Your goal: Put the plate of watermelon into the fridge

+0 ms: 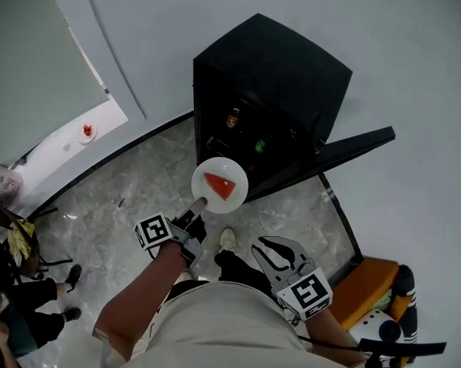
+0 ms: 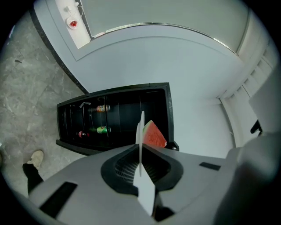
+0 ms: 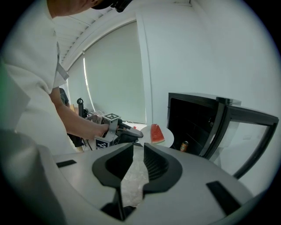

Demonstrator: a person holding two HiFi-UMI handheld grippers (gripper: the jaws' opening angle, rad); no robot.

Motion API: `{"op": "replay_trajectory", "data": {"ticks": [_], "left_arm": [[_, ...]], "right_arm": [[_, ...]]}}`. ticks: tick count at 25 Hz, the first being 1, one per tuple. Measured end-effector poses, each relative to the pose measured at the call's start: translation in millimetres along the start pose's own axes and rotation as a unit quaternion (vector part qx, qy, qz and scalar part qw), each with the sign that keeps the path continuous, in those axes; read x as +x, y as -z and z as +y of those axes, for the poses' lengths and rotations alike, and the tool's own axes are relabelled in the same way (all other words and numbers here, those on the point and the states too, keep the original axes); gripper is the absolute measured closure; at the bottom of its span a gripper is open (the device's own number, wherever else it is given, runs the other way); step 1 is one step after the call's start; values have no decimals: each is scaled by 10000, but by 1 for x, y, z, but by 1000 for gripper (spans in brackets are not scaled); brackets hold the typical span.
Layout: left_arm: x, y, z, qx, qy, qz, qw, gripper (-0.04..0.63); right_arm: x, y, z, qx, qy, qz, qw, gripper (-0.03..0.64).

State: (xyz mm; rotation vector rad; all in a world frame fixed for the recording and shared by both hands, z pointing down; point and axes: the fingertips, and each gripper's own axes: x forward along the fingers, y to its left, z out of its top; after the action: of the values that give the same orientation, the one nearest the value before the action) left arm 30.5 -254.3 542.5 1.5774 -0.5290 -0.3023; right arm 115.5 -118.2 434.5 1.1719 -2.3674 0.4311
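Note:
A white plate [image 1: 233,202] carrying a red watermelon wedge [image 1: 220,185] hangs level in front of the open black fridge [image 1: 272,72]. My left gripper [image 1: 197,213] is shut on the plate's near rim. In the left gripper view the plate [image 2: 140,132] stands edge-on between the pads, with the wedge [image 2: 153,134] to its right and the fridge shelves [image 2: 114,118] behind. My right gripper [image 1: 275,253] hangs low by the person's hip, slightly open and holding nothing. From the right gripper view the plate [image 3: 169,138] and wedge [image 3: 156,133] appear ahead.
The fridge door [image 1: 342,149] swings out to the right. Inside stand a bottle [image 2: 102,108] and cans [image 2: 100,129]. An orange stool [image 1: 370,284] sits at the lower right. A white counter [image 1: 70,143] with a small red item lies far left, bystanders' feet [image 1: 68,279] below it.

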Motion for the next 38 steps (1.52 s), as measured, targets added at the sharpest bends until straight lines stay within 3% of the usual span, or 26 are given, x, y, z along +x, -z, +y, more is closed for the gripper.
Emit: {"op": "replay_trajectory", "data": {"ticks": [12,17,29,38], "left_arm": [[161,-54,64,-6,-246,-376,9990,569],[208,-69,93,-62,-399,-465,9981,569],[284,-89,145,-61,-915,-454,9948,569],[313,-96,153,152,-1355,-277,9903,569]], "right_arm": [[-10,23,-87,131,-124,424,9989,535],[-19,41,-111,416,78,590,9974,535],[-24,66,-142,840,218,964,9916,535],[-23,69,-155,978,266,1030,9895,535]]}}
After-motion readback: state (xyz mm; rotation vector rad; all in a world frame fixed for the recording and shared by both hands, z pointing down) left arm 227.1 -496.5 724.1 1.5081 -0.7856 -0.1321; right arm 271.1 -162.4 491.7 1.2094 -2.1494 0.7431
